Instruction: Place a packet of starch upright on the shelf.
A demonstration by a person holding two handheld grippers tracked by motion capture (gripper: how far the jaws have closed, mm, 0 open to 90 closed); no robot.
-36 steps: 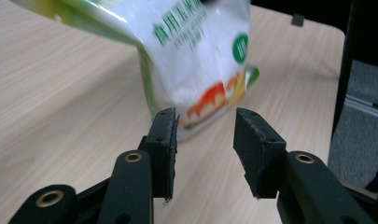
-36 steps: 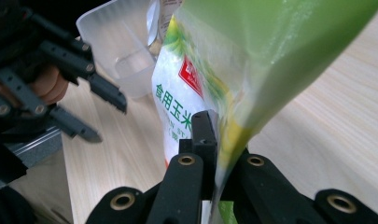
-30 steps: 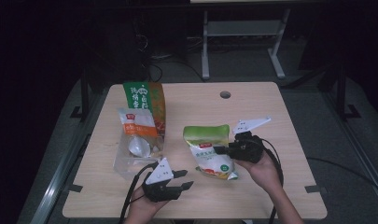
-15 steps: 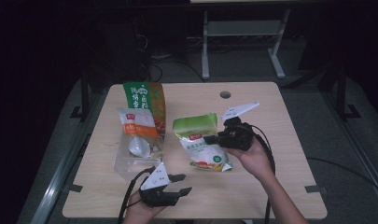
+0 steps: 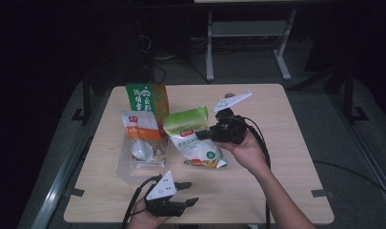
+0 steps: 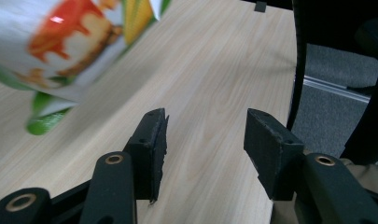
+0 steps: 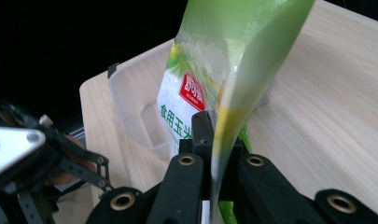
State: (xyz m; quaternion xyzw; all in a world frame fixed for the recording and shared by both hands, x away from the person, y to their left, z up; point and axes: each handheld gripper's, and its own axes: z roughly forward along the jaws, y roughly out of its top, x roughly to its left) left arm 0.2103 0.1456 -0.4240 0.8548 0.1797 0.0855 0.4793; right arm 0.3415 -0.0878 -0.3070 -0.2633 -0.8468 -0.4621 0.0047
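Note:
My right gripper is shut on the side edge of a green and white food bag and holds it lifted over the middle of the table. Up close in the right gripper view, both jaws pinch the thin bag edge at my right gripper. At the table's near edge my left gripper points right. Its jaws have just been opening, with nothing between them. The bag's lower end hangs off to the upper left of it.
A clear plastic tub left of the bag holds a white scoop and a leaning orange and white packet. A green and orange bag stands behind it. The tub's rim lies just beyond the held bag.
The right gripper has carried the bag up and to the left, nearer the tub. The left gripper has stayed at the near edge, its jaws a little wider.

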